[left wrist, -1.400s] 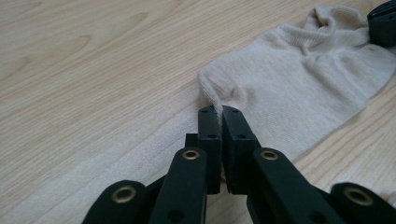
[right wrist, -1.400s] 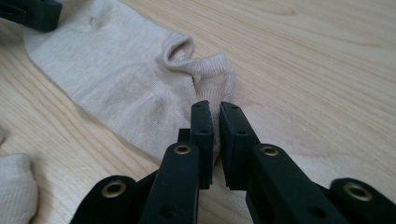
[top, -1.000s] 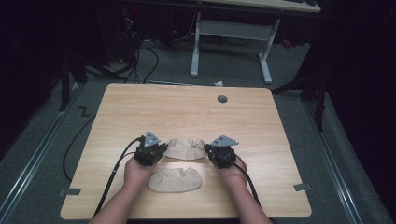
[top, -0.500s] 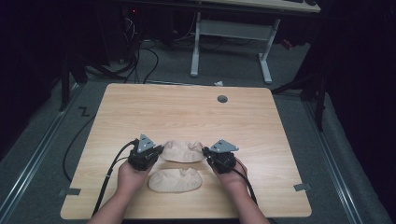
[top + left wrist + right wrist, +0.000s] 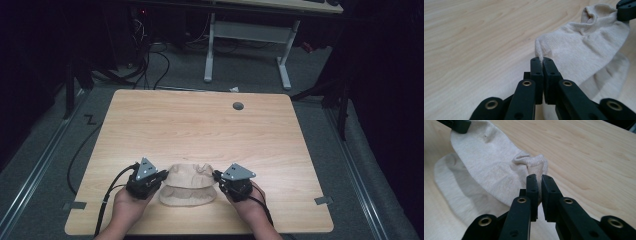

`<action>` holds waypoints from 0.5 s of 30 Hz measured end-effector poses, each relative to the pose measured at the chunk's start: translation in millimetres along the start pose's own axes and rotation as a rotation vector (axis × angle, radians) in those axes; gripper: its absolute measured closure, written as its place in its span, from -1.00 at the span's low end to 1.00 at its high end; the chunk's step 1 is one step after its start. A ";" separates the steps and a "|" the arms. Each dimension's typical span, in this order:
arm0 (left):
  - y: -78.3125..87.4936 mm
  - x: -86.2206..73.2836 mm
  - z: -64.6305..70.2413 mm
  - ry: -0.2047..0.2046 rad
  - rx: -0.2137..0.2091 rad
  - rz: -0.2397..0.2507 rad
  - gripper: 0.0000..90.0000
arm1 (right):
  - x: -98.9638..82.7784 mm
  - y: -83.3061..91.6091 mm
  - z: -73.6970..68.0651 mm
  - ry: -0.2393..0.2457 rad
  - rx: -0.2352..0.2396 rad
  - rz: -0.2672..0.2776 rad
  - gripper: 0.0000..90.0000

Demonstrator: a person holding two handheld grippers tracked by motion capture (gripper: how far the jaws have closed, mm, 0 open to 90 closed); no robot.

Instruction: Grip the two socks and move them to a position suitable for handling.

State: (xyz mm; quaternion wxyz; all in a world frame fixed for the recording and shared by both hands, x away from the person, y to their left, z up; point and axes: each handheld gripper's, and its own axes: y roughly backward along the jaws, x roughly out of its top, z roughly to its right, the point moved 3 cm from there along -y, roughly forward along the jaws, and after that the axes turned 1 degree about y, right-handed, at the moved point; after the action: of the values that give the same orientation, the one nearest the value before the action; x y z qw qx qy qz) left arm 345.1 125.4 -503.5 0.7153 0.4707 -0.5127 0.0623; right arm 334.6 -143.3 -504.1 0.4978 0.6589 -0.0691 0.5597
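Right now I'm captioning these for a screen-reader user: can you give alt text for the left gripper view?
The left tool, jaws shut, pinches one end of a cream sock above a light wooden table. The sock stretches to the upper right, where the right tool holds its other end; a second sock lies beneath.

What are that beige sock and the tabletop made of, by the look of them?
Sock: seemingly soft knitted cotton or a blend, matte; fine ribbed stitches show and it folds limply where the left gripper pinches it. Table: pale wood-look top, smooth with printed-looking grain, probably laminate rather than solid wood.
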 end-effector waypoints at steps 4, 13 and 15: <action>9.9 -14.4 9.0 -0.003 -0.012 -0.027 0.95 | -7.1 6.4 -11.0 0.015 0.023 -0.014 0.88; 13.1 -31.1 18.2 -0.019 -0.016 -0.056 0.95 | -19.1 4.7 -24.1 0.049 0.041 -0.066 0.88; 14.3 -31.3 16.9 -0.018 -0.013 -0.050 0.95 | -19.3 3.2 -24.2 0.046 0.044 -0.067 0.88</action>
State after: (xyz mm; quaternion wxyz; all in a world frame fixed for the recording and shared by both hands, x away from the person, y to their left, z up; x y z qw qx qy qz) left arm 310.9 133.1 -519.0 0.7149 0.4793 -0.5077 0.0367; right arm 309.3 -136.2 -520.8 0.5030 0.6585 -0.0233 0.5593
